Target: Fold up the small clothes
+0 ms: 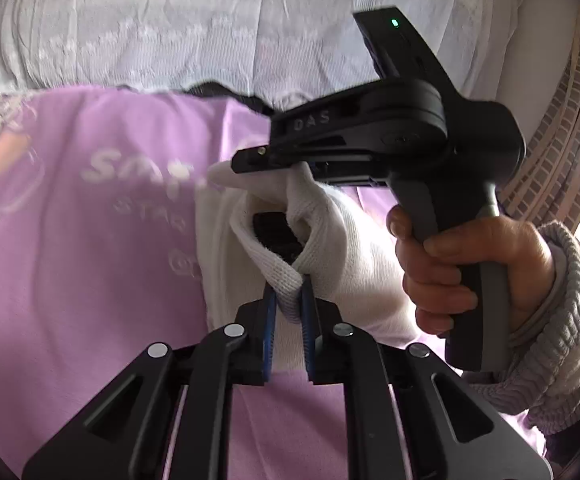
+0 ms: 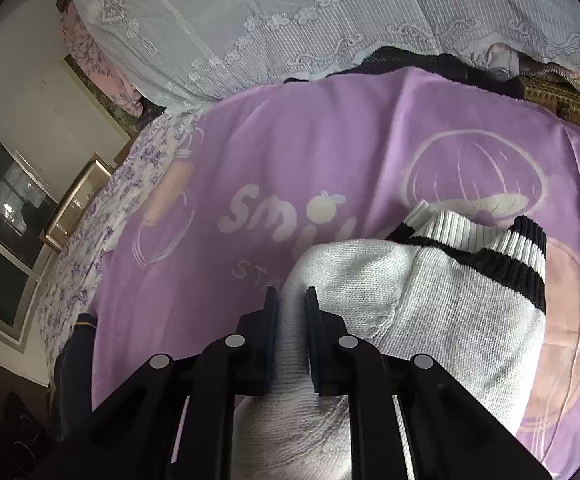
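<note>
White knitted cotton, a sock (image 2: 442, 312) with black-striped ribbed cuff, is held lifted above the purple printed blanket (image 2: 330, 152) on the bed. Its fabric is clamped by the closed jaws of the left gripper (image 1: 288, 300), while another part is pinched between the jaws of the right gripper (image 2: 292, 320). Folding is judged only partly done: the sock is bunched, not yet laid down flat.
</note>
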The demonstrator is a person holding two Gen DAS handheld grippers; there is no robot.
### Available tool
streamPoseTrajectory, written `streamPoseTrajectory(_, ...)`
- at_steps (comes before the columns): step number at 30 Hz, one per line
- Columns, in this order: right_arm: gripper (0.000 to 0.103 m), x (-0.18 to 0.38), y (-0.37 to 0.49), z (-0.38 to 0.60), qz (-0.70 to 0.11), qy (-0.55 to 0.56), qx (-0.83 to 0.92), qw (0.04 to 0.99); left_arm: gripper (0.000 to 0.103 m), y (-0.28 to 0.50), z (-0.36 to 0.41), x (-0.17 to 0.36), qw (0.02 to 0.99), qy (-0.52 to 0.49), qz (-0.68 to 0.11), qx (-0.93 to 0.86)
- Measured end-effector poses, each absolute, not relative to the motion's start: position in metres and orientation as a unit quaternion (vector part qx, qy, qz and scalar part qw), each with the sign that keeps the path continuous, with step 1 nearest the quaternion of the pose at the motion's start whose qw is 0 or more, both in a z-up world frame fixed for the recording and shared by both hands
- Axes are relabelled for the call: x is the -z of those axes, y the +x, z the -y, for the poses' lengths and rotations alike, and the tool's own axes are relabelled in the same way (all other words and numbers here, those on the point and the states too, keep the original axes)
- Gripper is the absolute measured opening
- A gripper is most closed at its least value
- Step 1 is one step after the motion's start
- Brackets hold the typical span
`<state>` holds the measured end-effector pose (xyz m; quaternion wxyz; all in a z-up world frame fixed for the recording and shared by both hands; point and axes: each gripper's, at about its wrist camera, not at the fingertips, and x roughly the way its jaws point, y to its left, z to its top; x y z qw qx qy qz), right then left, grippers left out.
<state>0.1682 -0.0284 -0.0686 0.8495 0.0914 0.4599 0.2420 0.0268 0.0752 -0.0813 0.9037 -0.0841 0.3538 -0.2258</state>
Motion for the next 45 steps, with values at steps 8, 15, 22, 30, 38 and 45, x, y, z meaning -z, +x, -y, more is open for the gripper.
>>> streamPoseTrajectory(8, 0.052, 0.071, 0.168, 0.078, -0.462, 0.143, -0.233, 0.844, 0.011, 0.039, -0.076, 0.100, 0.875, -0.111, -0.397, 0.254)
streamPoseTrajectory(15, 0.052, 0.074, 0.174, 0.117, -0.457, 0.127, -0.164, 0.865, 0.011, 0.048, -0.084, 0.111, 0.852, -0.149, -0.422, 0.272)
streamPoseTrajectory(22, 0.058, 0.094, 0.179, 0.132, -0.459, 0.154, -0.164, 0.859, 0.068, 0.045, -0.085, 0.103, 0.870, -0.153, -0.390, 0.261)
streamPoseTrajectory(30, 0.068, 0.093, 0.139, 0.147, -0.391, 0.201, -0.188, 0.878, 0.060, 0.081, -0.096, 0.112, 0.826, -0.221, -0.434, 0.285)
streamPoseTrajectory(38, 0.073, 0.105, 0.109, 0.177, -0.366, 0.266, -0.193, 0.871, 0.060, 0.068, -0.098, 0.112, 0.810, -0.236, -0.438, 0.312)
streamPoseTrajectory(45, 0.075, 0.096, 0.105, 0.178, -0.358, 0.269, -0.207, 0.870, 0.064, 0.079, -0.096, 0.127, 0.792, -0.268, -0.454, 0.307)
